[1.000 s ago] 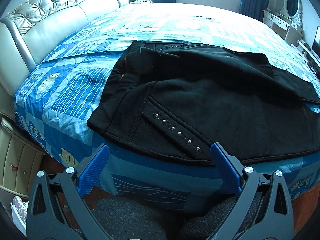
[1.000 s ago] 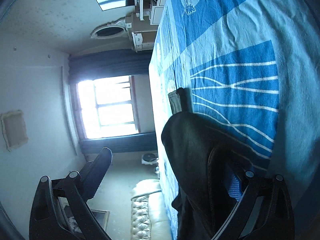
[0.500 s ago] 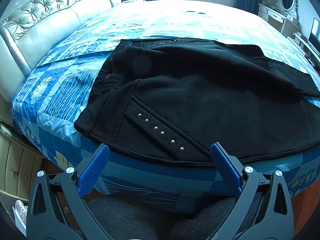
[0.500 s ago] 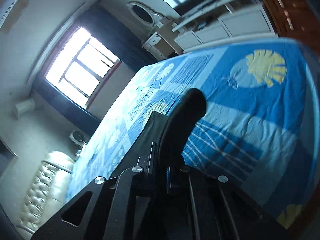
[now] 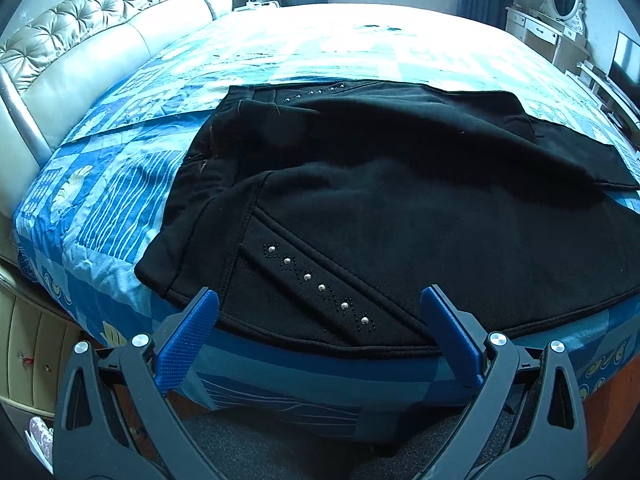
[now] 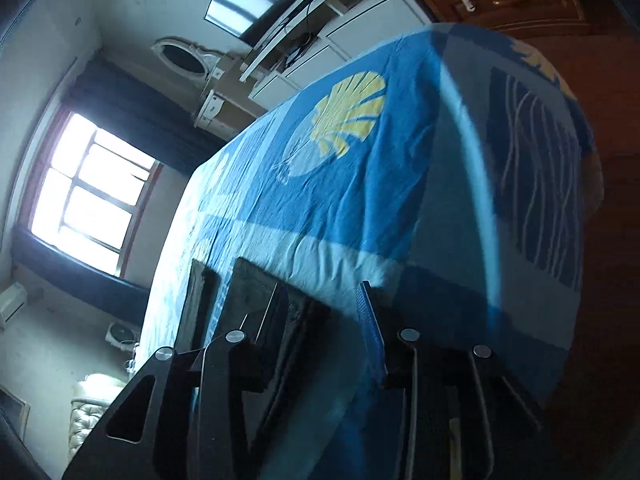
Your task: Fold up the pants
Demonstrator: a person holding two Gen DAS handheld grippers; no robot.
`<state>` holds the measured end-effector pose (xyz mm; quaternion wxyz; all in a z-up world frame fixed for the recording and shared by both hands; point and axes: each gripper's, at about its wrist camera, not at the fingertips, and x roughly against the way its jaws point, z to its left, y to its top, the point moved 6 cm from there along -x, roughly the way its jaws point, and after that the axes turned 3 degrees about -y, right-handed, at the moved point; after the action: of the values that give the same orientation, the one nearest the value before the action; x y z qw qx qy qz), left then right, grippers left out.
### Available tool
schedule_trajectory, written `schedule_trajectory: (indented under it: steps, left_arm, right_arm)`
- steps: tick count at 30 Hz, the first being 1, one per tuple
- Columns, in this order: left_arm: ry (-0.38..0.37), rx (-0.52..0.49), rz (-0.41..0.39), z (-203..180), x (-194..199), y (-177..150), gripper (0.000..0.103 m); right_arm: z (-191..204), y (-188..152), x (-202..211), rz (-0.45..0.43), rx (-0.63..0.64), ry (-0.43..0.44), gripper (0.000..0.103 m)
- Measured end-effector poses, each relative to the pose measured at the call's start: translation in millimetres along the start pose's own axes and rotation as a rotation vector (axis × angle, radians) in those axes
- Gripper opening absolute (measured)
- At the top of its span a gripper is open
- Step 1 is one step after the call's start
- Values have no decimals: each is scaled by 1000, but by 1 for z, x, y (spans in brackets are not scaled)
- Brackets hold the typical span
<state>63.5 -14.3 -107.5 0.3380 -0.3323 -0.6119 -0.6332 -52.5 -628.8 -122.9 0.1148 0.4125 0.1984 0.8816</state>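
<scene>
A: Left wrist view, item one: black pants (image 5: 400, 216), laid on the blue patterned bedspread (image 5: 104, 208) with the waist end toward the padded headboard (image 5: 80, 52) and the legs running off to the right. We list a slanted row of metal studs (image 5: 320, 286) on the near panel, close to the bed's edge.

B: Item two: our left gripper (image 5: 318, 312), held just off the near edge of the bed. Its blue fingers (image 5: 188, 336) stand wide apart with the studded panel showing between them. We see nothing held.

A: Right wrist view, strongly tilted. Item three: our right gripper (image 6: 316, 320), its jaws spread. One blue pad (image 6: 370, 320) shows edge-on; the other finger is dark and hard to make out.

B: Dark cloth of the pants (image 6: 256, 288) lies on the bedspread (image 6: 360, 184) beside that gripper. Whether it touches a finger, we cannot tell.

A: Background entries: window (image 6: 88, 196), oval mirror (image 6: 180, 56), white dresser (image 5: 540, 36).
</scene>
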Motion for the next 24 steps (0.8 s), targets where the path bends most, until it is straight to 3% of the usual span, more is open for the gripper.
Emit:
schedule_trajectory:
  steps: [4, 6, 7, 11, 14, 16, 19, 24]
  left_arm:
    - [-63, -15, 56, 10, -11, 3, 101]
    - [-49, -56, 29, 19, -8, 12, 101]
    - [-40, -74, 9, 25, -6, 18, 101]
    - [-2, -76, -58, 64, -5, 56, 101]
    - [-23, -77, -8, 101, -27, 86, 101]
    - [-77, -44, 51, 128, -51, 110, 101]
    - [-213, 44, 107, 161, -84, 142, 101]
    - [-348, 119, 111, 187, -138, 191, 101]
  right_arm:
    - [47, -7, 21, -13, 198, 29, 54]
    - [86, -23, 23, 11, 303, 86, 67]
    - [108, -34, 23, 31, 354, 123, 68]
    - [200, -106, 19, 161, 572, 266, 72]
    - [264, -168, 13, 268, 739, 356, 76]
    - [300, -209, 11, 316, 845, 403, 76]
    - [345, -260, 6, 375, 978, 450, 76]
    - [392, -319, -4, 428, 1108, 477, 77]
